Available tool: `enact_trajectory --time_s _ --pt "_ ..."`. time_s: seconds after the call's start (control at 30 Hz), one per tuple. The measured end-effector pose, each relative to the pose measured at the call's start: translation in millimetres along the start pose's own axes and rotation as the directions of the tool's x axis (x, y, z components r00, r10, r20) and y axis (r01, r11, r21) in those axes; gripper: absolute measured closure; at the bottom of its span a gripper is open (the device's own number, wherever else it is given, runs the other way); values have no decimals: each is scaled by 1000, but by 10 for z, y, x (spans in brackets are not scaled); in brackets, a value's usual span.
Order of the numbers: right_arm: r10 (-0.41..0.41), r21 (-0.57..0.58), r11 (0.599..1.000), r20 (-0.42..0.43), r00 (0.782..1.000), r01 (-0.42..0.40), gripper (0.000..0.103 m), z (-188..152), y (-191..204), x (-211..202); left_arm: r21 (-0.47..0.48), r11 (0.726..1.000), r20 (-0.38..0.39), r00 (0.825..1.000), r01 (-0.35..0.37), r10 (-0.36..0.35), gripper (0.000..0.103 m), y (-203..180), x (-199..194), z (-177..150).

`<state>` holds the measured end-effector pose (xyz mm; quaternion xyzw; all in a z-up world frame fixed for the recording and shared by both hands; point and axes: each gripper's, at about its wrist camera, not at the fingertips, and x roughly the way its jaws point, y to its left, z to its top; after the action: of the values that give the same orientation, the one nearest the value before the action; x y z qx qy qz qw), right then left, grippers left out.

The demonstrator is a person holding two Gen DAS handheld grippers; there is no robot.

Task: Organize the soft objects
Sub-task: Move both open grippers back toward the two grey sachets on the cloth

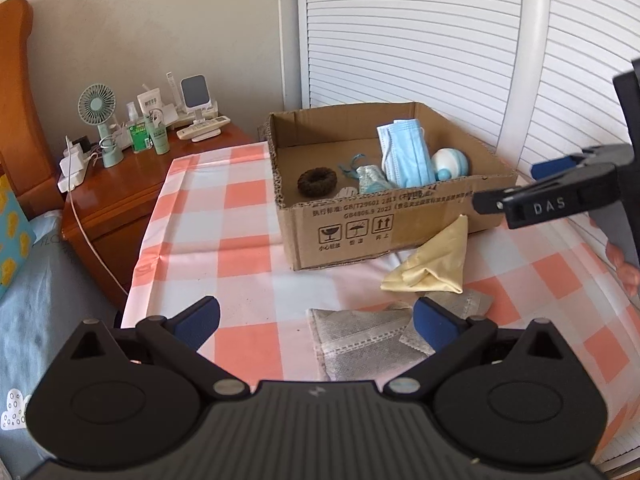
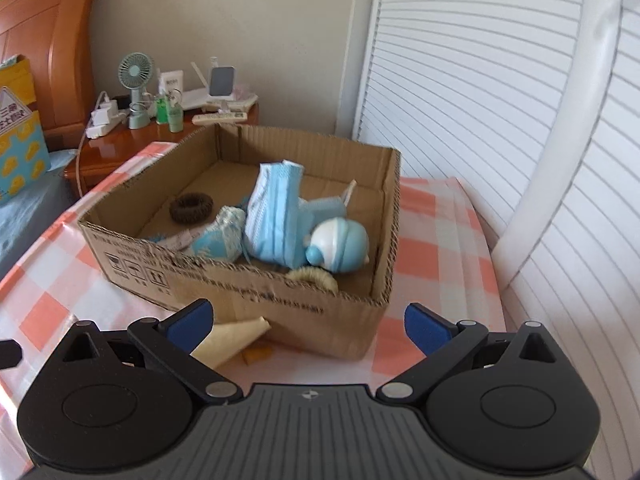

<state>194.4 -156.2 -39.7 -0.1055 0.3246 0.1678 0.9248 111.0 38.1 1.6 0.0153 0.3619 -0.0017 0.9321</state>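
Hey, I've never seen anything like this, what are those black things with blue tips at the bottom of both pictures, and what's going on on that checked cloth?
Each black thing is a hand-held gripper: a two-finger clamp that a person carries, with a camera looking along its blue fingertips. One picture comes from the left hand-held gripper, the other from the right hand-held gripper. Both are open and hold nothing.

On the checked cloth stands a cardboard box. Inside it lie blue face masks, a dark hair tie, a small blue knitted item, a blue and white round toy and, seen only from the right, a pale ring. Outside, in front of the box, lie a yellow cloth and grey fabric pieces.
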Motion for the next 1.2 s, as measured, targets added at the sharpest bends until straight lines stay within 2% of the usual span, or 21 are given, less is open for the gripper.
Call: enact_trajectory --time_s 0.17,0.4,0.63,0.73,0.83,1.0,1.2 --pt "5 62 998 -46 999 -2 0 -234 -6 39 -19 1000 -2 1000 -12 12 1 99 8 -20" --pt "70 44 997 -62 996 -67 0 -543 239 -118 -44 998 -11 999 -33 32 1 233 52 -26" --pt "116 44 993 -67 991 -114 0 -515 555 -76 -54 997 -20 999 -50 49 1 285 88 -36" --pt "108 66 992 -58 992 -104 0 -428 660 30 -59 997 -15 998 -57 56 1 311 65 -34" --pt "59 85 995 -59 997 -53 0 -372 733 178 -63 996 -15 998 -67 66 1 326 52 -36" --pt "-5 101 995 -115 993 16 0 -431 723 367 -54 996 -15 998 -69 68 1 316 25 -47" --pt "-11 84 996 -148 989 24 0 -625 614 227 -46 997 -18 998 -63 62 1 284 41 -47"
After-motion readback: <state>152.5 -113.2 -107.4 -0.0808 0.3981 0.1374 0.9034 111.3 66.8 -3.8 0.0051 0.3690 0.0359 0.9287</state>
